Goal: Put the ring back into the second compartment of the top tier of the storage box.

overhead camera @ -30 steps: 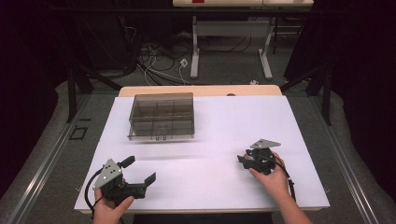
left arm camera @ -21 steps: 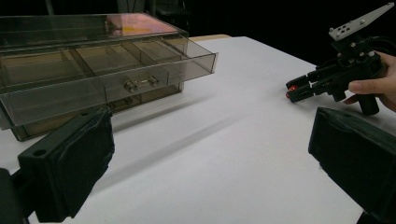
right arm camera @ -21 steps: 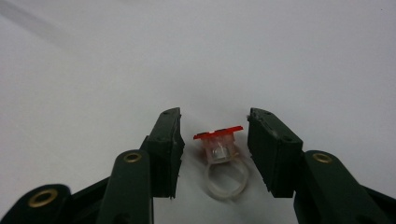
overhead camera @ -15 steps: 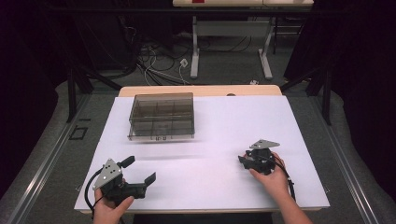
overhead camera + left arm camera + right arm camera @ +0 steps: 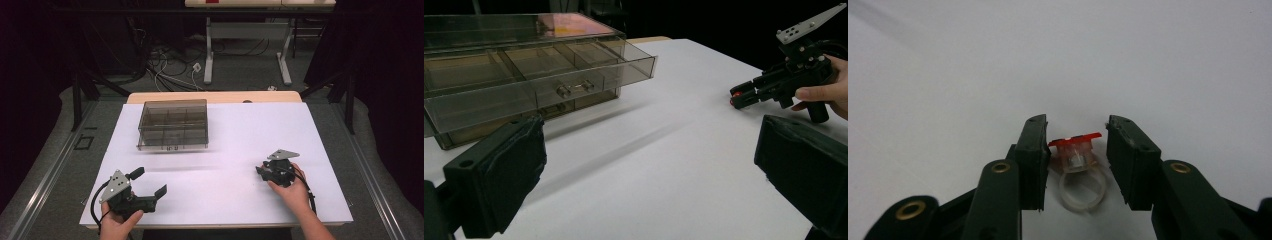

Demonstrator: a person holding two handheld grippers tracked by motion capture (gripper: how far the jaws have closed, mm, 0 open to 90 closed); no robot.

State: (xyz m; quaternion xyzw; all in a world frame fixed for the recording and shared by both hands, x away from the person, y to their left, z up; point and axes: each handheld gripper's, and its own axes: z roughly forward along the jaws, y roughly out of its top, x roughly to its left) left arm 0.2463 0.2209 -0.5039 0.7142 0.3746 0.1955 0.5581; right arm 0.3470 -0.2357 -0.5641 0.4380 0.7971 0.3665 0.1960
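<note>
A small clear plastic ring with a red top (image 5: 1074,141) lies on the white table (image 5: 225,140), between the jaws of my right gripper (image 5: 1075,125). The jaws have just been closing on it. The left pad touches the red top, and a narrow gap remains at the right pad. In the high view my right gripper (image 5: 260,171) rests at the right front of the table. From the left gripper view, my right gripper (image 5: 735,100) has a red speck at its tip. My left gripper (image 5: 150,181) stands wide open at the left front, with nothing between its jaws.
A smoky transparent drawer box (image 5: 173,125) stands at the back left of the table. In the left gripper view the box (image 5: 524,65) has its upper drawer jutting forward. Cables and table legs lie on the floor beyond the far edge.
</note>
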